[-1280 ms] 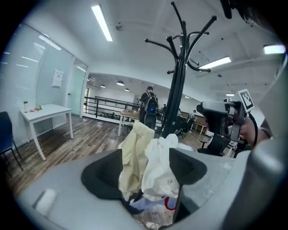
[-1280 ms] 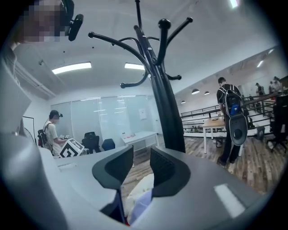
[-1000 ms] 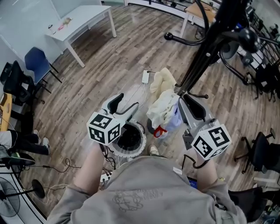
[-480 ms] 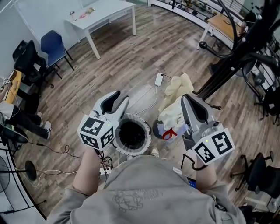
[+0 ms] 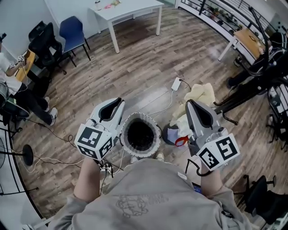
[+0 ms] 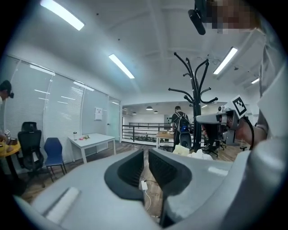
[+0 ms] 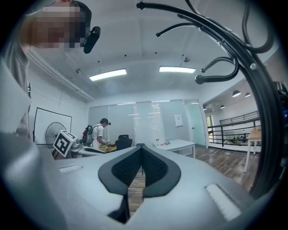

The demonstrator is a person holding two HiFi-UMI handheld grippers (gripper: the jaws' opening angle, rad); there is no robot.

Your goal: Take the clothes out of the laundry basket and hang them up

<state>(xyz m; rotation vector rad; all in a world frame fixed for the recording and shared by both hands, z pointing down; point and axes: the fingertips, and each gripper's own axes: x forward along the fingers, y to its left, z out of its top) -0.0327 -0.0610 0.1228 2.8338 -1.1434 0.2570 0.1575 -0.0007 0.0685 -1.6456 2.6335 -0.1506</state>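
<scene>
The round laundry basket (image 5: pixel 155 126), white-rimmed and dark inside, stands on the wood floor between my two grippers. A heap of cream and white clothes (image 5: pixel 200 95) with a red strap lies on the floor to its right, near the foot of the black coat rack (image 5: pixel 252 83). My left gripper (image 5: pixel 111 109) hovers left of the basket; its jaws (image 6: pixel 146 152) stand a narrow slit apart with nothing between them. My right gripper (image 5: pixel 198 113) hangs over the near edge of the heap; its tips (image 7: pixel 141 147) meet and hold nothing. The rack's curved arms (image 7: pixel 252 67) fill the right gripper view.
A white table (image 5: pixel 130 9) and a blue chair (image 5: pixel 72 29) stand at the back left. A white cable with a plug (image 5: pixel 176 84) runs across the floor behind the basket. A seated person's legs (image 5: pixel 27 101) and black chairs are at far left. Another person (image 6: pixel 181 126) stands far off.
Both grippers have swung left, away from the coat rack. The basket now lies between them and the clothes heap and rack sit further right. The right jaws have shut.
</scene>
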